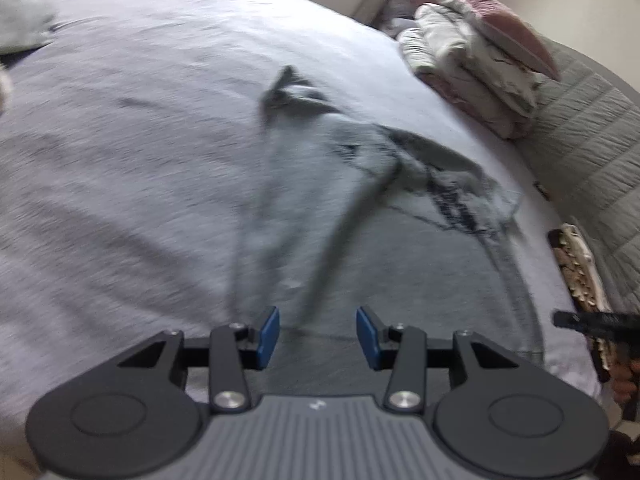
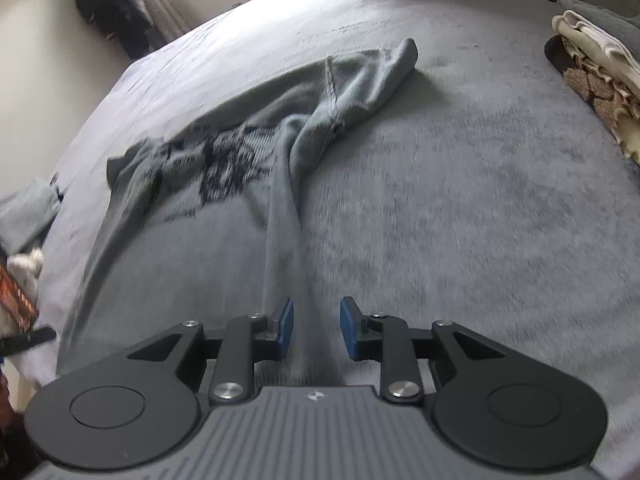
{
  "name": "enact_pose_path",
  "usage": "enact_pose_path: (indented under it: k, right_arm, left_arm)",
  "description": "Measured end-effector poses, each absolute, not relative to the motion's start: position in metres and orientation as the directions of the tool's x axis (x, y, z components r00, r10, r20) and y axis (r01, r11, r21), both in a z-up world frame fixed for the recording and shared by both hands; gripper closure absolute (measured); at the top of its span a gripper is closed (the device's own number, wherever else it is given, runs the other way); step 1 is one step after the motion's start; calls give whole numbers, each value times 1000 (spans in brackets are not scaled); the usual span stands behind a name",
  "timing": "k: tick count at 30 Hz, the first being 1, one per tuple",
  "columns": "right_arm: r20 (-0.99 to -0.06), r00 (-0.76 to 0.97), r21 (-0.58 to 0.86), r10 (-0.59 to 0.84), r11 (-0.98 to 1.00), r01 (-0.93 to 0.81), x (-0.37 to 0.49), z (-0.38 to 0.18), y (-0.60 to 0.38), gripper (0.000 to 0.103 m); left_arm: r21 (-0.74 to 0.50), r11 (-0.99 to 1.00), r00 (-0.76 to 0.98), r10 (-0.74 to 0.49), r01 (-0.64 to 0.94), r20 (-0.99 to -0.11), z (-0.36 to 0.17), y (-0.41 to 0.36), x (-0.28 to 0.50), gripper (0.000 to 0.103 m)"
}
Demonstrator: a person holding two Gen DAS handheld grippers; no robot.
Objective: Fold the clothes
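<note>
on the bed, both tongs gape over a rumpled grey sweater, folded bedding beyond.

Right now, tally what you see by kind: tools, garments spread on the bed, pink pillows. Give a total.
Tools: 2, left tool and right tool
Garments spread on the bed: 1, the grey sweater with a dark print
Pink pillows: 1, the pink pillow on the far stack
Total: 4
</note>
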State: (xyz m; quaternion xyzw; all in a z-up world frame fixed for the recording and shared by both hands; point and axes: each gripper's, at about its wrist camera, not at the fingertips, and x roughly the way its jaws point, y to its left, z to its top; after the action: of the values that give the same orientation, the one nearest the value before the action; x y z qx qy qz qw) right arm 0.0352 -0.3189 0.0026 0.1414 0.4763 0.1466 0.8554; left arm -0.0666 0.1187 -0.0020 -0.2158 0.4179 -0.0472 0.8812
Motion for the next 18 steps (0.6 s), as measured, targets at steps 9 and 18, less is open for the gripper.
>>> enact_pose_path:
  k: [9,18]
  right_arm:
    - [-749,519,451,411,891,-54,74,2,-309,72]
    - [-727,543,502,420,865,3,109,-15,-313,69]
  left_arm:
    - [-417,909,632,-329,9,-702,-5,71,-29,56]
    - [-414,900,621,-402,134,-673,-12,23,4,34]
